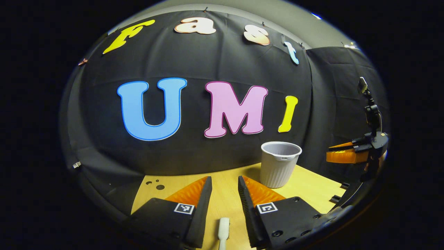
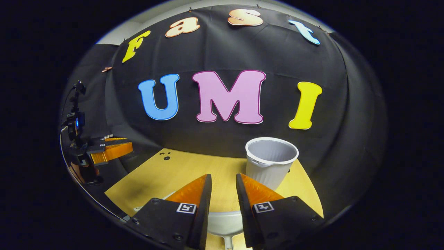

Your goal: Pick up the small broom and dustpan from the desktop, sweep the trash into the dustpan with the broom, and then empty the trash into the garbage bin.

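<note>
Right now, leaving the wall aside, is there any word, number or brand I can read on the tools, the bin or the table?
None can be read.
The square tags on the left gripper and the right gripper carry black-and-white patterns, not letters.
The bin looks plain.

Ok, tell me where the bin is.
The bin stands upright at the far right of the table, near the black cloth wall; in both views it sits just beyond the right-hand finger.

Cloth-walled recording booth [image 1: 208, 156], wooden desktop [image 1: 225, 187]
</note>
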### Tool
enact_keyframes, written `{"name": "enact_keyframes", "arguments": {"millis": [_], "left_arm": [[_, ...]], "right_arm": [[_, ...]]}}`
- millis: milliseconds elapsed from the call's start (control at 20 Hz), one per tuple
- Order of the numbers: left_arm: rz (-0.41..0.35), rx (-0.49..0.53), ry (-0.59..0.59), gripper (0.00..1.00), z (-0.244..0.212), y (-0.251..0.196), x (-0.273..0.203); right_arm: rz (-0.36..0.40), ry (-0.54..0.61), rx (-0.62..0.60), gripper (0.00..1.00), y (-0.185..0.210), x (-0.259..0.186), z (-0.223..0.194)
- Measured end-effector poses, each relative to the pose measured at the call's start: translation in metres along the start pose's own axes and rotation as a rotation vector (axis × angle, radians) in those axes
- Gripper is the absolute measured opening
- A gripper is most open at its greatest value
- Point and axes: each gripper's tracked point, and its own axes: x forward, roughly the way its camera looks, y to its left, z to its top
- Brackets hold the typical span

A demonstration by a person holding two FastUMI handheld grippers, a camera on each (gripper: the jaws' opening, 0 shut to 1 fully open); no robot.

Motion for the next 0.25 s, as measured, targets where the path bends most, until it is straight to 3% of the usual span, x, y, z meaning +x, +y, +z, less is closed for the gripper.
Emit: {"name": "enact_keyframes", "arguments": {"millis": [200,250], "left_arm": [[-0.006,0.001,0.016,0.51,-0.01,0.01,-0.002],[-0.005,-0.005,0.02,0.51,-0.012,0.015,-0.002]], "right_arm": [[-0.019,-0.003,0.01,0.45,0.009,-0.001,0.002],[-0.023,-0.004,0.015,0.39,0.012,-0.001,0.004]]}}
